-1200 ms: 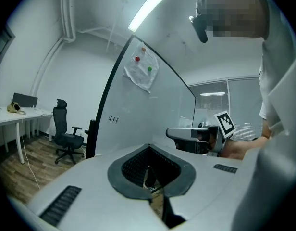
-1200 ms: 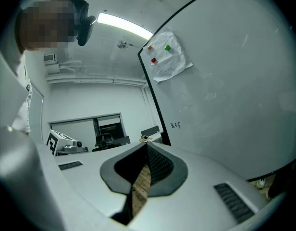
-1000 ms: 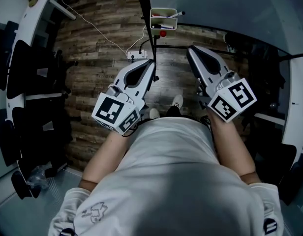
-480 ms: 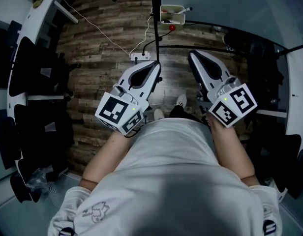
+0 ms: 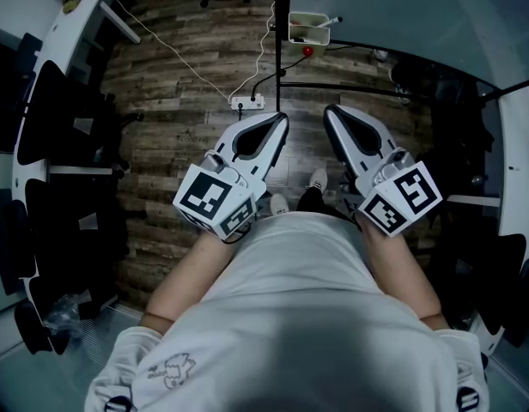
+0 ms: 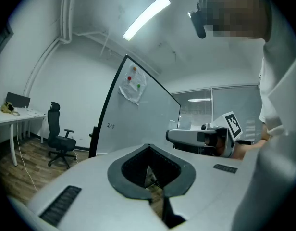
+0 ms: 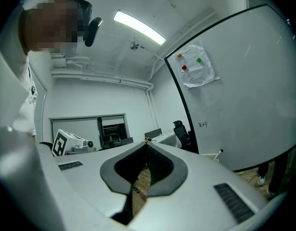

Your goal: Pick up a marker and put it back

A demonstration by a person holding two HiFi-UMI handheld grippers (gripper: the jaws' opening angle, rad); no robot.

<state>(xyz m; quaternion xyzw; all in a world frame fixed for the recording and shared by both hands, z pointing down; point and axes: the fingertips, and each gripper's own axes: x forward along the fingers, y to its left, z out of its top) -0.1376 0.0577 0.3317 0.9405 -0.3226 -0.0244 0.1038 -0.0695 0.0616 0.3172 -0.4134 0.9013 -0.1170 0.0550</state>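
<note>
A pale marker tray (image 5: pixel 308 27) hangs on the whiteboard's edge at the top of the head view, with a marker (image 5: pixel 331 21) poking out to its right and a red round thing (image 5: pixel 308 51) just below. My left gripper (image 5: pixel 284 118) and right gripper (image 5: pixel 327 110) are held side by side at waist height, pointing toward the tray but well short of it. Each is shut with nothing between the jaws. In the left gripper view the closed tips (image 6: pixel 148 145) face the whiteboard (image 6: pixel 138 114). In the right gripper view the tips (image 7: pixel 147 141) also meet.
A white power strip (image 5: pixel 247 103) with a trailing cable lies on the wooden floor ahead of my feet. Black office chairs (image 5: pixel 50 118) and a white desk (image 5: pixel 41 24) line the left side. The whiteboard's black stand bar (image 5: pixel 350 84) crosses just beyond the grippers.
The head view has shifted slightly, so the tray sits a little higher and further right. Both grippers have drawn closer together and stay shut and empty.
</note>
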